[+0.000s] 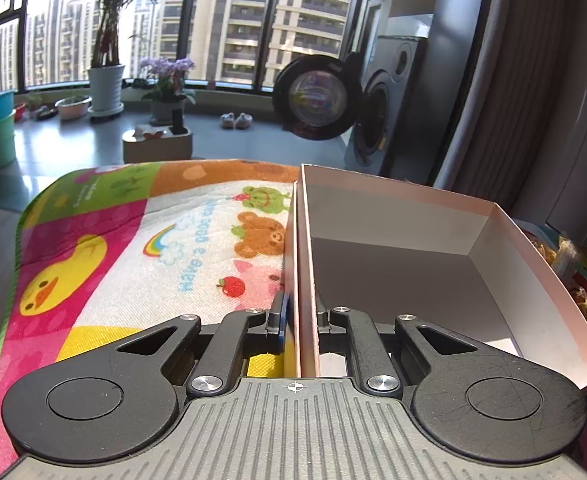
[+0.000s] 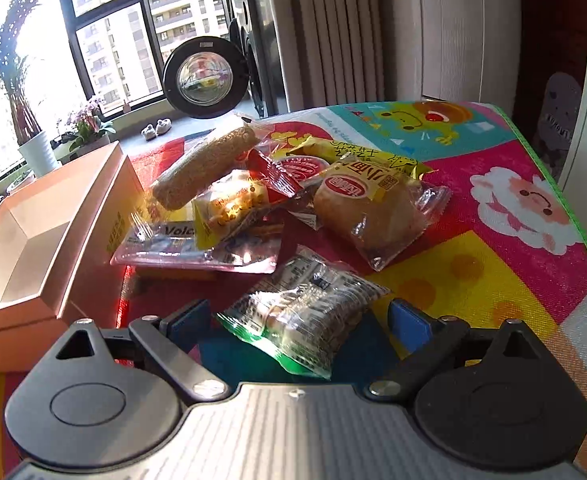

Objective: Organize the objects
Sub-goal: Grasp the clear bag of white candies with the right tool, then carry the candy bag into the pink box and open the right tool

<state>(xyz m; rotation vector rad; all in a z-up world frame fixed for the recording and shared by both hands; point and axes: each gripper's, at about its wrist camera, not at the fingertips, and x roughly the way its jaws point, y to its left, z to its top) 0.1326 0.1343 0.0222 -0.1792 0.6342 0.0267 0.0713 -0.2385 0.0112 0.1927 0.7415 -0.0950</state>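
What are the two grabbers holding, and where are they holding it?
The left gripper pinches the pink cardboard box by its near side wall. The right gripper is open around a clear green-edged snack packet, holding nothing.

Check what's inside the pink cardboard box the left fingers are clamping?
Nothing visible: the pink cardboard box shows bare floor and walls, part shadowed. The left gripper pinches its left wall and hides the near corner. The wrapped snack packets lie outside on the mat.

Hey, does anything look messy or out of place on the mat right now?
Yes. The wrapped snack packets lie heaped at odd angles on the colourful play mat, while the pink cardboard box beside them is empty.
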